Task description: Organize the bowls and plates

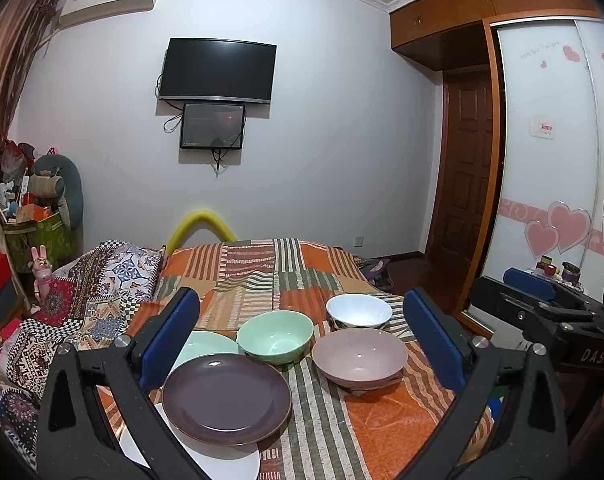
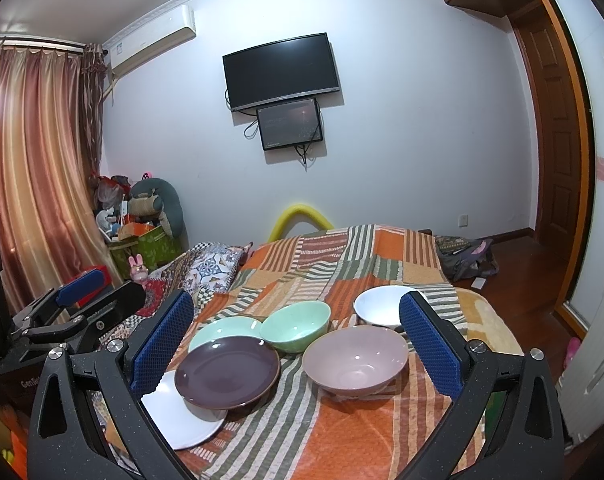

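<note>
On the patchwork bedspread (image 1: 326, 432) lie three plates and three bowls. A purple plate (image 1: 226, 398) (image 2: 226, 372) rests partly on a white plate (image 1: 221, 462) (image 2: 181, 416) and overlaps a green plate (image 1: 205, 346) (image 2: 221, 330). A green bowl (image 1: 275, 336) (image 2: 295, 325), a pink bowl (image 1: 360, 356) (image 2: 356, 358) and a white bowl (image 1: 359, 310) (image 2: 382, 306) stand upright to the right. My left gripper (image 1: 302, 340) is open and empty above the near dishes. My right gripper (image 2: 297, 340) is open and empty too.
The right gripper's body (image 1: 542, 312) shows at the right of the left wrist view; the left one (image 2: 69, 312) at the left of the right wrist view. A patterned quilt (image 1: 93, 292) lies left. A wardrobe (image 1: 550, 160), door and cluttered corner box (image 2: 141, 244) surround the bed.
</note>
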The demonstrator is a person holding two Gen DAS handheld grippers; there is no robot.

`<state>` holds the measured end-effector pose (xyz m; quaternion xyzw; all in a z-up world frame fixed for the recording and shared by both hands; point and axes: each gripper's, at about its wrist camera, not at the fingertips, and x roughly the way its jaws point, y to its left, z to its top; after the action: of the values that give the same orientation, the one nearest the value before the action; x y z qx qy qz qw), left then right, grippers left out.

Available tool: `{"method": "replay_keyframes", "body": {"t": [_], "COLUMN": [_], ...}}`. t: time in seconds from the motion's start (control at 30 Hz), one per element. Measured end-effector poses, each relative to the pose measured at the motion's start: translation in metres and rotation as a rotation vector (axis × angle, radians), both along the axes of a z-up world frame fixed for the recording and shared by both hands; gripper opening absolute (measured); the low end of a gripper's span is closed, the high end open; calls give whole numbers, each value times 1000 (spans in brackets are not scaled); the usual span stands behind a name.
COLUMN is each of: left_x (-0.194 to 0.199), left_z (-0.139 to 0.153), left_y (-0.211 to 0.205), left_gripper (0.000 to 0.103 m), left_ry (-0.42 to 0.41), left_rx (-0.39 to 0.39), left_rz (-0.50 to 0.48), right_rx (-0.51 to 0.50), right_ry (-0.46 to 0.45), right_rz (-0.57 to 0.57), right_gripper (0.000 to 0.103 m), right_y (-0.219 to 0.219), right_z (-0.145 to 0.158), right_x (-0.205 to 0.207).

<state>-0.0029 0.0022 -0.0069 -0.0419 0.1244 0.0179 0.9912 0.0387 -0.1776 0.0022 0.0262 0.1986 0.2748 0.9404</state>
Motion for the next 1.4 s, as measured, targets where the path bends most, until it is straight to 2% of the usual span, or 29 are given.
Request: {"method": "replay_keyframes", "body": {"t": [0.27,0.63,0.73,0.9,0.97,1.1,1.4], "left_x": [10,39,48,66,73,89,118], "left_z": [-14,-68,-84,-111,-120,-136,-169], "left_y": [12,75,95,129,139,156,176], "left_gripper": [103,103,102,87,84,73,64], "left_ry": [53,247,294,383,413,472,579], "left_rx": [8,-47,-57,-81,-94,-107,-142], "left_rz": [14,89,134,179,190,177,136], "right_rx": [-20,-72,-84,-117,-133,-157,-206], "right_ry": [34,181,233,319,347,400,502], "right_rz": [12,67,82,111,125,143,162], "right_gripper": [102,102,98,87,84,79,61], "right_y": [7,30,38,55,63,76,103], "right_z": [-13,-54,-67,-89,-97,-111,-143], "right_x": [11,31,41,55,59,68,87]}}
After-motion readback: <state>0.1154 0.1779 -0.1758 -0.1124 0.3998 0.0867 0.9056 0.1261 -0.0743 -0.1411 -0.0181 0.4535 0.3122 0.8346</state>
